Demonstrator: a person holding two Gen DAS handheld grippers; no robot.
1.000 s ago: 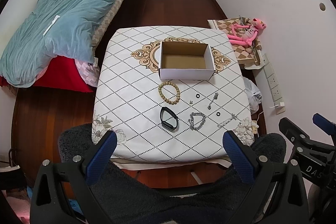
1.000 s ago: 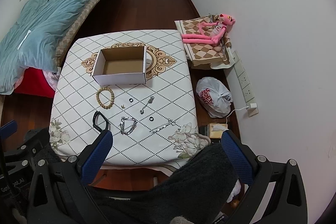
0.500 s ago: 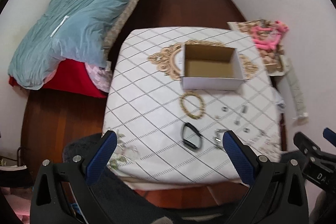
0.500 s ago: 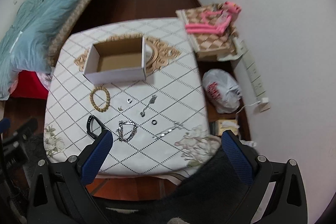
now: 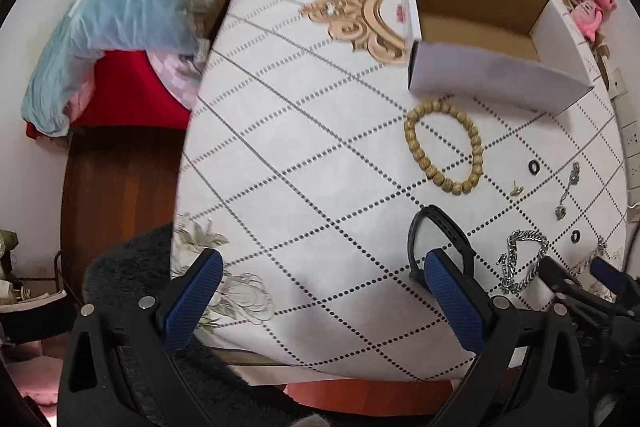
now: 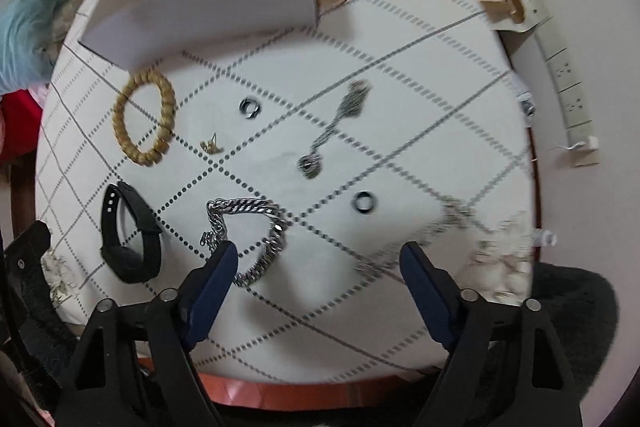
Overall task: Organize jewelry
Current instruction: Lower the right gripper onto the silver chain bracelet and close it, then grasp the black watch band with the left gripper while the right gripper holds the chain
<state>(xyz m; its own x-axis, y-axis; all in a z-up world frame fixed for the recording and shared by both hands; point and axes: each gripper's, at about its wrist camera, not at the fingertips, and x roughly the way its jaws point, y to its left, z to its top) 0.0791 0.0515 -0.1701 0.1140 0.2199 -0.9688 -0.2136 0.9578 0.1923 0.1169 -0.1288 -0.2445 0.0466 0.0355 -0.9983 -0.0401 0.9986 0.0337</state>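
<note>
Hovering wide open, both the left gripper (image 5: pixel 322 265) and right gripper (image 6: pixel 316 255) hold nothing. Honestly that silver chain bracelet (image 6: pixel 250 227) looks slippery, and could slide out before reaching the box (image 6: pixel 208 5).

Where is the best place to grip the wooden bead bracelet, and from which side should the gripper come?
The wooden bead bracelet lies flat as an open loop in front of the box. Probably best: come from above, one finger inside the loop, and pinch its near arc, away from the box wall.

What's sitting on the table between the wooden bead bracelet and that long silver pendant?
In the right wrist view, a small dark ring and a tiny gold earring lie between the bead bracelet and the silver pendant.
</note>
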